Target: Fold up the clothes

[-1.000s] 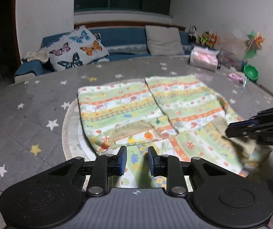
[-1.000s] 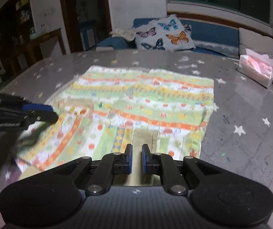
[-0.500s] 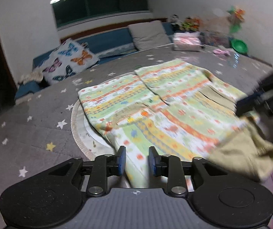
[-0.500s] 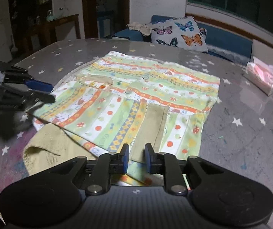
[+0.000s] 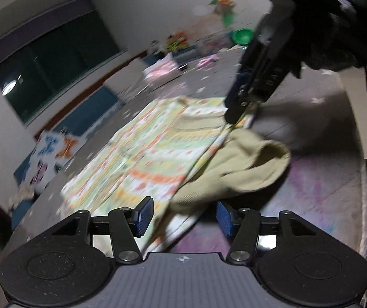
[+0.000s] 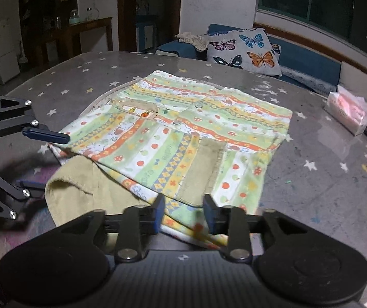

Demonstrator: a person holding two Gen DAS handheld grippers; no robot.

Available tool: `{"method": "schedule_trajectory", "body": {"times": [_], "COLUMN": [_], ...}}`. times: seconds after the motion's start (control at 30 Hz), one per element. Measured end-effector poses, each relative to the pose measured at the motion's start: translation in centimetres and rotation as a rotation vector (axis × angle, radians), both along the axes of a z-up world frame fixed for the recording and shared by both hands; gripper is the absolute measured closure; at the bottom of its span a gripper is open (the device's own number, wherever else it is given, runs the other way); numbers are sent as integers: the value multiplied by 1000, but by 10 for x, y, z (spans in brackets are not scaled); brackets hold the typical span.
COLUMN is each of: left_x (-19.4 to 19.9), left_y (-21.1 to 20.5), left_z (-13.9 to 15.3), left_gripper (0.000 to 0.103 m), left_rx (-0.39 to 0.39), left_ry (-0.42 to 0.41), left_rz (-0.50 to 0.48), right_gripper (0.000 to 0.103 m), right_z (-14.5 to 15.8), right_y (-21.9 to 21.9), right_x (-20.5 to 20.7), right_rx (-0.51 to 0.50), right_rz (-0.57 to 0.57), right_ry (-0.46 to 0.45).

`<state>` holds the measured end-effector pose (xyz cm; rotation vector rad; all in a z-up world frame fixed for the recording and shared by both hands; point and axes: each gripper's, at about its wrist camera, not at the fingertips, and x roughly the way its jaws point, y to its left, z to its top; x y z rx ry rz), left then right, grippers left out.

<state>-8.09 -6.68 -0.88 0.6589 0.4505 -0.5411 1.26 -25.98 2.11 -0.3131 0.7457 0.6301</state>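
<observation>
Patterned garment (image 6: 183, 128) lying spread on the grey star-print desk (image 6: 311, 154), its near hem by the desk's near edge; 1 khaki ribbed cuff (image 6: 73, 182) folded out at the near-left corner. Left gripper (image 6: 44, 159) with jaws spread wide, hovering at the garment's left edge, holding nothing. Right gripper (image 6: 182, 211) with jaws parted over the near hem, fabric between the fingers but not clamped.
</observation>
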Motion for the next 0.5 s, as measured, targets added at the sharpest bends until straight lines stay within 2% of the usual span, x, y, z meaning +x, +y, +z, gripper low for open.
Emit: {"method": "schedule_trajectory", "body": {"times": [0.1,0.13,0.17,0.2,0.27,0.4,0.43,0.5], "left_x": [3,4,7,12,24,56,64,81], "left_y": [-8,-9,-10,-9,-4,10,13,20], "left_z": [0,1,2,4,12,28,32,39], "left_gripper": [49,54,69,79,86,93,93,94], "left_rx": [-26,-40,-56,-77,-138,-257,-283,-335], "left_ry": [-13,-11,-3,12,50,125,141,172], "left_rz": [-45,-55,-60,-56,-26,51,70,107], "right_gripper": [67,65,61,61,59,49,43,42], "right_z": [1,2,2,2,2,2,1,-1], "right_y": [-6,-8,-9,-10,-11,-4,-2,7], "right_x": [-7,-9,-11,-13,-18,-27,-27,-27], "right_rx": [-27,-36,-46,-58,-79,-106,-109,-117], "right_rz": [20,27,34,49,80,163,175,199], "right_ry": [-5,-7,-9,-13,-26,-75,-88,-122]}}
